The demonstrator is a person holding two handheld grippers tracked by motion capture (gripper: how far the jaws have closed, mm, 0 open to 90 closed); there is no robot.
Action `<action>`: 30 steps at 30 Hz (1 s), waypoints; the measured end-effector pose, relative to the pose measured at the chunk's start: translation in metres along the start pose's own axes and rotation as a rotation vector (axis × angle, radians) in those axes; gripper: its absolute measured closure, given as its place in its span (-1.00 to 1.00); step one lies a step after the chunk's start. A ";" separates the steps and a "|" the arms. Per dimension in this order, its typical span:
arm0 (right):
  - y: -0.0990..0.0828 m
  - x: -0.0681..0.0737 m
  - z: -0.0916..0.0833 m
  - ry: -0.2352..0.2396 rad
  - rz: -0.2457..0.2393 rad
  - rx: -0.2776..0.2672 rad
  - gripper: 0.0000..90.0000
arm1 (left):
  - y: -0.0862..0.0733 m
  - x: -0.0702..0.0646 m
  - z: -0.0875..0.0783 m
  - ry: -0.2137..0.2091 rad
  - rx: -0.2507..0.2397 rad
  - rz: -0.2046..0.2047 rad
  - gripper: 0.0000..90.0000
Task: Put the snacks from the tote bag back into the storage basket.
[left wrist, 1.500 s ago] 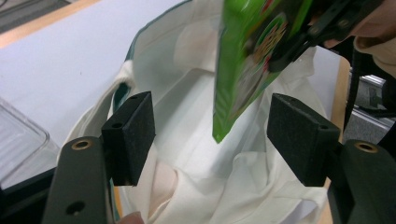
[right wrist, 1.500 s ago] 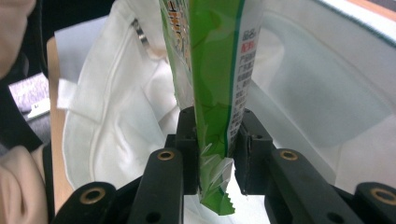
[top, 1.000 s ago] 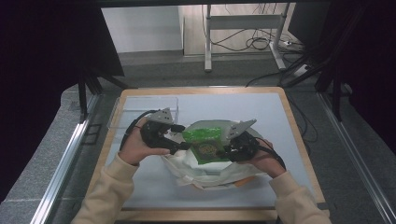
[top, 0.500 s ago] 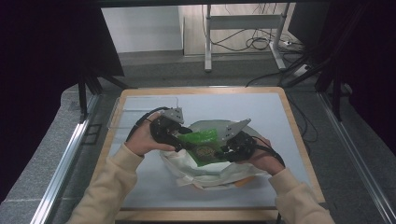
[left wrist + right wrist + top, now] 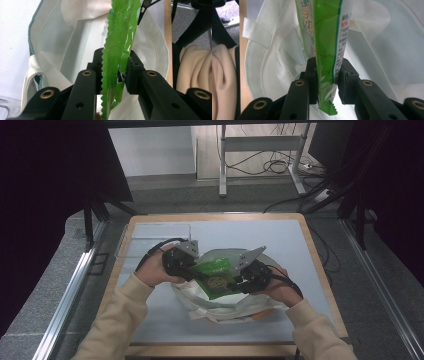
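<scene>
two grippers hold one green snack packet [image 5: 216, 277] between them, above the open mouth of a white cloth bag [image 5: 225, 307] that lies on the grey counter [image 5: 300, 250].

the left gripper [image 5: 192, 272] comes in from the left of the high view, its hand [image 5: 152, 270] wrapped round the body. its jaws have just been closing, and in the left gripper view they are clenched on the packet [image 5: 117, 50], pads pressed to both faces near the serrated edge seam. behind the packet in that view lies the cloth bag [image 5: 62, 50], cream with a green trim line and a webbing handle [image 5: 33, 75] at the left.

the right gripper [image 5: 239, 281] comes in from the right, with its hand [image 5: 282, 287] behind it. in the right gripper view its jaws are clenched on the packet [image 5: 327, 37] close to one corner, whose torn-looking tip pokes out below the pads. printed text runs down a white strip on the packet's side. the bag [image 5: 274, 62] spreads out behind, with a stitched loop [image 5: 253, 32] at the upper left.

the packet hangs tilted in the high view, its upper end toward the far side of the counter, its lower end over the bag's opening. whether it touches the cloth i cannot tell. a clear plastic box [image 5: 150, 237] sits at the counter's far left, apart from the bag. cream sleeves [image 5: 115, 320] cover both forearms.
</scene>
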State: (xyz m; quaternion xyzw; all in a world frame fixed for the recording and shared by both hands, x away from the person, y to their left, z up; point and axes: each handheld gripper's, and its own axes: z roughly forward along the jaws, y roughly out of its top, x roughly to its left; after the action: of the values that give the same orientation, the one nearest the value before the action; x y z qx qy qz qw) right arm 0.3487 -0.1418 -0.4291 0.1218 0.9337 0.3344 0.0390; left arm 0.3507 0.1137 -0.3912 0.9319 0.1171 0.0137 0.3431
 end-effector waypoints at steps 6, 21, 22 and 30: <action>-0.001 0.001 -0.002 0.005 0.027 -0.032 0.38 | -0.002 0.002 -0.003 -0.012 -0.024 -0.019 0.68; -0.032 0.011 -0.030 -0.079 0.238 -0.315 -0.31 | -0.007 0.006 -0.022 0.025 -0.089 -0.053 0.68; -0.035 0.012 -0.032 -0.084 0.246 -0.324 -0.32 | -0.007 0.007 -0.023 0.028 -0.093 -0.057 0.68; -0.050 0.013 -0.037 -0.087 0.275 -0.332 -0.37 | -0.006 0.011 -0.032 0.037 -0.128 -0.073 0.68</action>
State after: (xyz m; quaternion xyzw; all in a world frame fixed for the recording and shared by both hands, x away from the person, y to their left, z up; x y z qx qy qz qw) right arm 0.3209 -0.1983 -0.4320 0.2544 0.8378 0.4801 0.0529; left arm 0.3568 0.1406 -0.3710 0.9027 0.1564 0.0259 0.4000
